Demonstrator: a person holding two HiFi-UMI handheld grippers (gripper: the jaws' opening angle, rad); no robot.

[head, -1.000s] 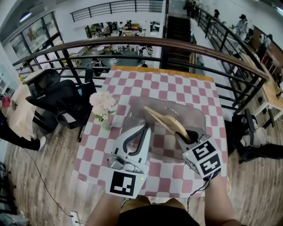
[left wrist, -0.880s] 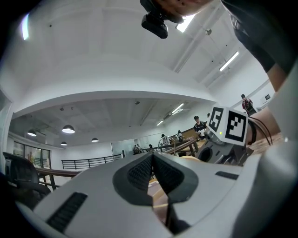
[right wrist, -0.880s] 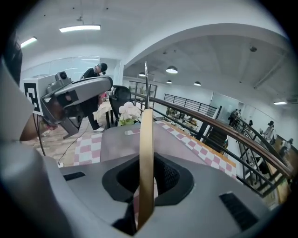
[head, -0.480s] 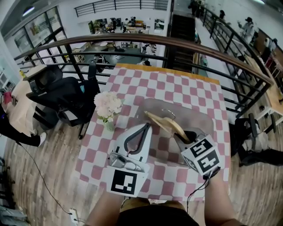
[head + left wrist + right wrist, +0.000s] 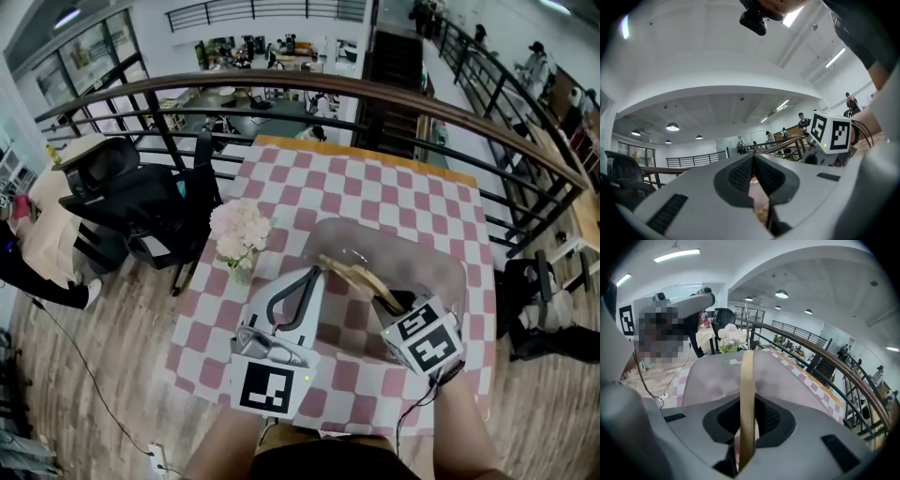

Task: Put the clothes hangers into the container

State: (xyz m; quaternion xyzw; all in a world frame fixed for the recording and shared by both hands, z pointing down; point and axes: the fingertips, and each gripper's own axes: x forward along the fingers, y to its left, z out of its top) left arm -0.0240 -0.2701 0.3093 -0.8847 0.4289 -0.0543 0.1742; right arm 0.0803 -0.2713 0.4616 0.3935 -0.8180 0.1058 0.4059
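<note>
presently, head view: the right gripper [image 5: 392, 302] clamps the wooden hanger [image 5: 349, 274] over the translucent container [image 5: 448, 262], which sits at 3 o'clock of the left gripper [image 5: 312, 275]. left gripper view: jaws pressed together, nothing between them. right gripper view: hanger pinched edge-on, container beyond at 12 o'clock.

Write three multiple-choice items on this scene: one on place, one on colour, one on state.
1. The flowers stand: A) left of the container; B) inside it; C) on the floor.
2. The tablecloth checks are: A) blue and white; B) pink and white; C) green and yellow.
3. The right tongs are: A) open, empty; B) shut on a flower; C) shut on the wooden hanger.
Key: A, they stand beside the container's left wall; B, pink squares show; C, pads pinch it.
</note>
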